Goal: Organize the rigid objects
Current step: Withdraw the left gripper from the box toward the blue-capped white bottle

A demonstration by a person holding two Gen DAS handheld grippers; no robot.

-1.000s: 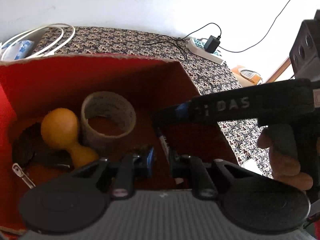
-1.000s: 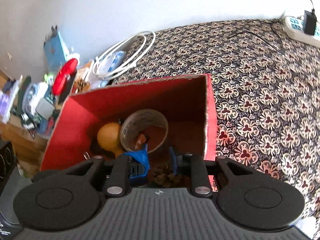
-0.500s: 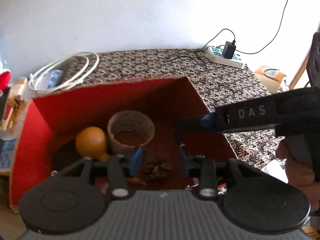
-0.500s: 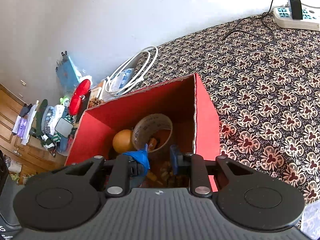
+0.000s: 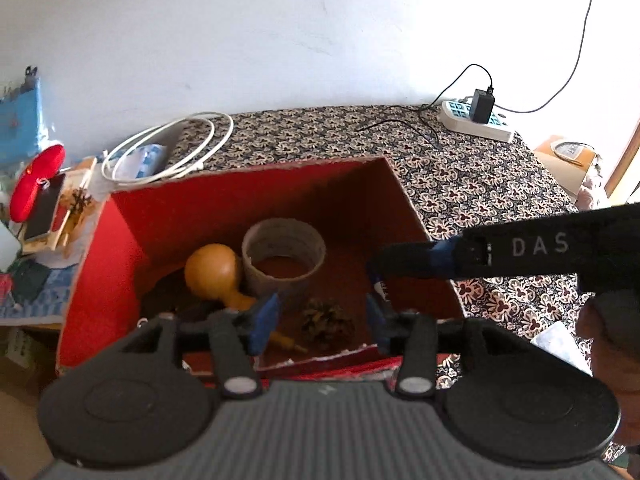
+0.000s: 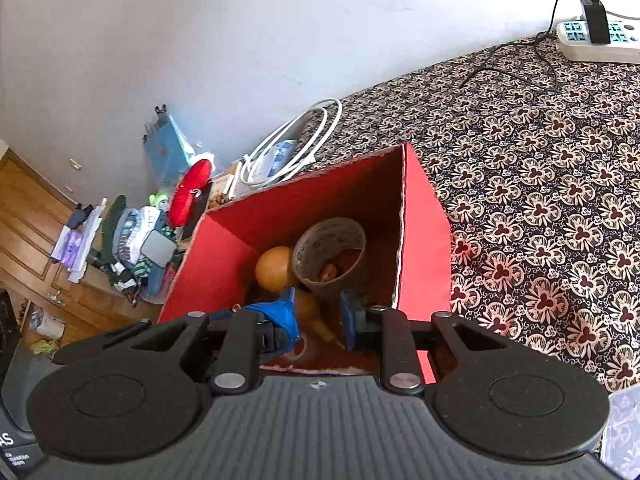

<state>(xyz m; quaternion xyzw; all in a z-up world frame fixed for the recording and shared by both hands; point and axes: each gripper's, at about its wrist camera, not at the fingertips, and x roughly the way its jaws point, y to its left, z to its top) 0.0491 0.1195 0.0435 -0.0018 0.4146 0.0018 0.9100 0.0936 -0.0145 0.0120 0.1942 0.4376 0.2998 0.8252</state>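
My left claw opening above red box, pinecone loose below, nothing gripped, my right claw slightly parted, empty

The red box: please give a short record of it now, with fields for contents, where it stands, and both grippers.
container: red box, top open
stands on: patterned cloth
contents: orange gourd, cardboard ring, pine cone
ring position: beside the gourd, opening up
left gripper: over the box, jaws opening, nothing between them
right gripper: over the box, fingers apart, nothing held
behind box: white cable, power strip
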